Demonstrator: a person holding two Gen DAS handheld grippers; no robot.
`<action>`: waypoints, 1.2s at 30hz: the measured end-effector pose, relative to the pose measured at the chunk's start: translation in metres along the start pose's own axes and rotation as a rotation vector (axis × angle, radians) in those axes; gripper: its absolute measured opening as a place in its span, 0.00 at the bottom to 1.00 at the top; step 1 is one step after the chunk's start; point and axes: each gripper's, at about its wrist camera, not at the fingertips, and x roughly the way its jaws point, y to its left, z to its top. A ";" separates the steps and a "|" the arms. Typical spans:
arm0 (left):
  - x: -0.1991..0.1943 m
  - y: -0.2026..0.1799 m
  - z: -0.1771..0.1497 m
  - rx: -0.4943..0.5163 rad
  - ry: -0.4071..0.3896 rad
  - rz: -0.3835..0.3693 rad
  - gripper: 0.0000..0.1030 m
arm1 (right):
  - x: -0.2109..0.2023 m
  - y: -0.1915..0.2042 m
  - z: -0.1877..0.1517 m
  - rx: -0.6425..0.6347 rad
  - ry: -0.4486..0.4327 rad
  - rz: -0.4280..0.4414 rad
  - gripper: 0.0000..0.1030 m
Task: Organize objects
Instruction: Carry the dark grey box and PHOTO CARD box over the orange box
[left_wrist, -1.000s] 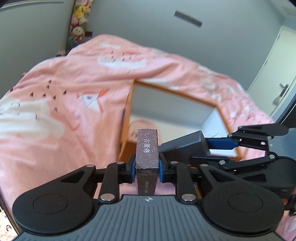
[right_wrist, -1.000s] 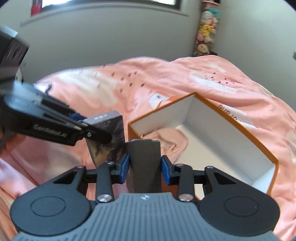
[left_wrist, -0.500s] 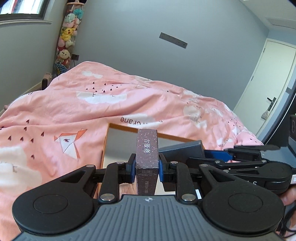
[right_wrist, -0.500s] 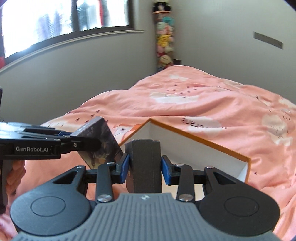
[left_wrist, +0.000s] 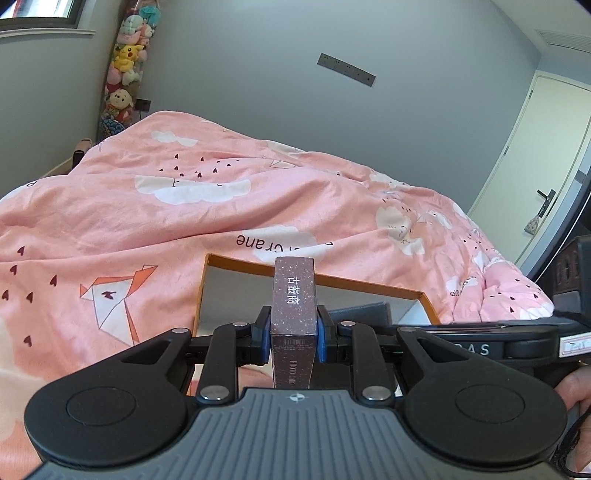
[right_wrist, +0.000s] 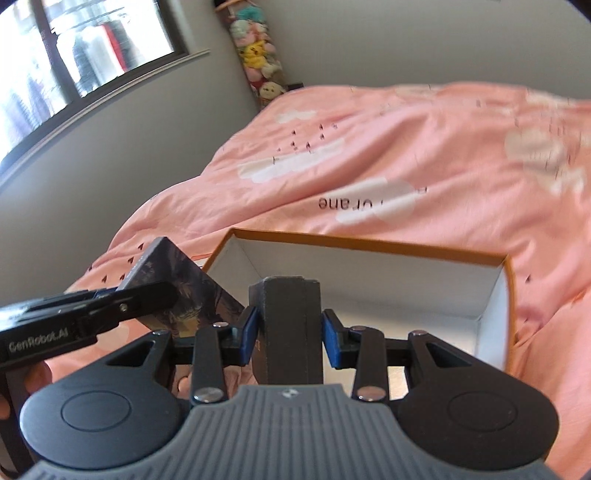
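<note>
I'm holding a speckled box (left_wrist: 294, 306) clamped in the left gripper (left_wrist: 294, 334) and a dark block (right_wrist: 287, 328) clamped in the right gripper (right_wrist: 288, 332), both hovering at the near edge of the orange tray (right_wrist: 369, 242) on the bedspread (left_wrist: 147, 206). I'm risking a collision: the grippers are crowding each other. Only the right view is showing the tray's white, empty interior.

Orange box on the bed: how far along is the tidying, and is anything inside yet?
Done: nothing shows inside the orange box; its visible white interior is bare. In hand: the left gripper is clamped on a speckled purple box, the right gripper on a dark grey box, both at the near rim. Left: putting both in.
</note>
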 end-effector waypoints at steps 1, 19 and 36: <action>0.003 0.002 0.002 0.003 0.002 0.002 0.25 | 0.006 -0.004 0.002 0.026 0.012 0.009 0.38; 0.034 0.035 0.033 -0.042 0.008 0.010 0.25 | 0.085 -0.042 0.027 0.319 0.071 0.070 0.38; 0.050 0.044 0.033 -0.053 0.015 0.040 0.25 | 0.165 -0.042 0.017 0.430 0.145 0.087 0.38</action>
